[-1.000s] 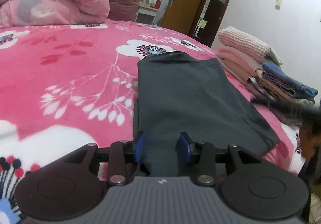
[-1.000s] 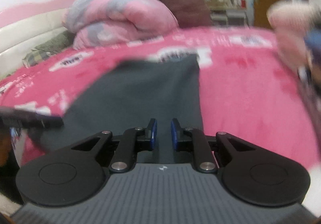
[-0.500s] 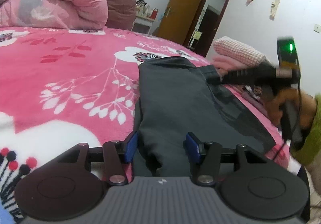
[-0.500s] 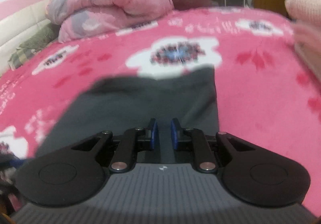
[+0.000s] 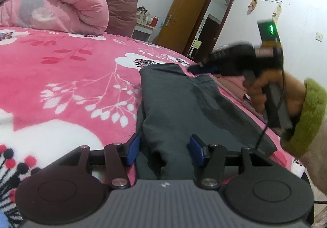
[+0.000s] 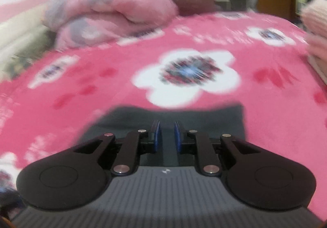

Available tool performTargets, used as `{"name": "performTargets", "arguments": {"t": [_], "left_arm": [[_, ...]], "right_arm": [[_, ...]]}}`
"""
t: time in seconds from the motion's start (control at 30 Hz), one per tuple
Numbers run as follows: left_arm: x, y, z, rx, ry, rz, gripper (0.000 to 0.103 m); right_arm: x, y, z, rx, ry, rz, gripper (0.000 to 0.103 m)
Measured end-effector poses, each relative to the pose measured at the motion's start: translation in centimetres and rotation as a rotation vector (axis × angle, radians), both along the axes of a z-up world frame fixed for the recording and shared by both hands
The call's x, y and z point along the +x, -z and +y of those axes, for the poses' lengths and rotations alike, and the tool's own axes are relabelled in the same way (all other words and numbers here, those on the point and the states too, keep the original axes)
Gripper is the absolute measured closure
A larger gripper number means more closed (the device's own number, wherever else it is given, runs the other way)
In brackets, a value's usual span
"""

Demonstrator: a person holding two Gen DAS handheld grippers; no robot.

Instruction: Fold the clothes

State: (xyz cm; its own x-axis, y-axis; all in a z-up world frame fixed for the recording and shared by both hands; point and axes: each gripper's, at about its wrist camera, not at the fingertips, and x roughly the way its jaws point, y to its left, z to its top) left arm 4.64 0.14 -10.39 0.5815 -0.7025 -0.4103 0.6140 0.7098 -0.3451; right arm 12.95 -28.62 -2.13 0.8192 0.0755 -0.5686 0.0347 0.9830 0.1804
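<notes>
Trousers (image 5: 184, 105) of dark grey cloth are spread on the pink flowered blanket (image 5: 67, 84), and every place here is given from them. Their long axis runs from the near end, bunched at the left gripper (image 5: 164, 149), away to the far hem by the white flower print. The left gripper is held at the near end, its jaws having just been opening; the blue pads are parted on either side of a ridge of cloth and are not seen pressing on it. The right gripper (image 6: 166, 136) is held over the far hem, its pads drawn close with a narrow gap and nothing between them. Beyond the trousers' right edge a pile of folded clothes (image 5: 235, 82) is partly hidden. A fold end to end is judged likely, with the right gripper nearer the hem.
</notes>
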Motion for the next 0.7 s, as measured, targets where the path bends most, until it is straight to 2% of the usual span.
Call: {"name": "performTargets", "arguments": {"t": [0.13,0.2,0.27,0.3,0.47,0.53,0.6,0.7], "left_arm": [[-0.1,0.1,-0.1,-0.001,-0.007,-0.005,0.048],[-0.1,0.1,-0.2,-0.001,-0.01,-0.005,0.047],[-0.1,0.0,-0.2,0.004,-0.01,-0.003,0.046],[-0.1,-0.1,-0.3,0.005,-0.01,-0.001,0.046],[0.0,-0.2,-0.2,0.003,-0.008,0.007,0.046],[0.0,-0.2,-0.2,0.009,-0.009,0.009,0.046],[0.0,-0.4,-0.5,0.021,-0.016,0.015,0.044],[-0.1,-0.9,-1.0,0.053,-0.026,0.019,0.043]], "right_arm": [[2.7,0.7,1.9,0.038,-0.08,0.014,0.089],[4.7,3.4,1.8,0.07,-0.054,0.082,0.089],[4.9,4.3,1.0,0.13,-0.015,0.082,0.09],[4.5,3.8,0.7,0.159,0.0,0.072,0.09],[-0.9,-1.1,-0.7,0.103,0.02,-0.05,0.088],[-2.3,-1.6,-1.8,0.032,0.059,-0.048,0.088],[-2.5,-0.3,-3.6,0.015,0.117,0.005,0.088],[-1.6,3.5,-5.4,0.055,0.14,0.09,0.088]]}}
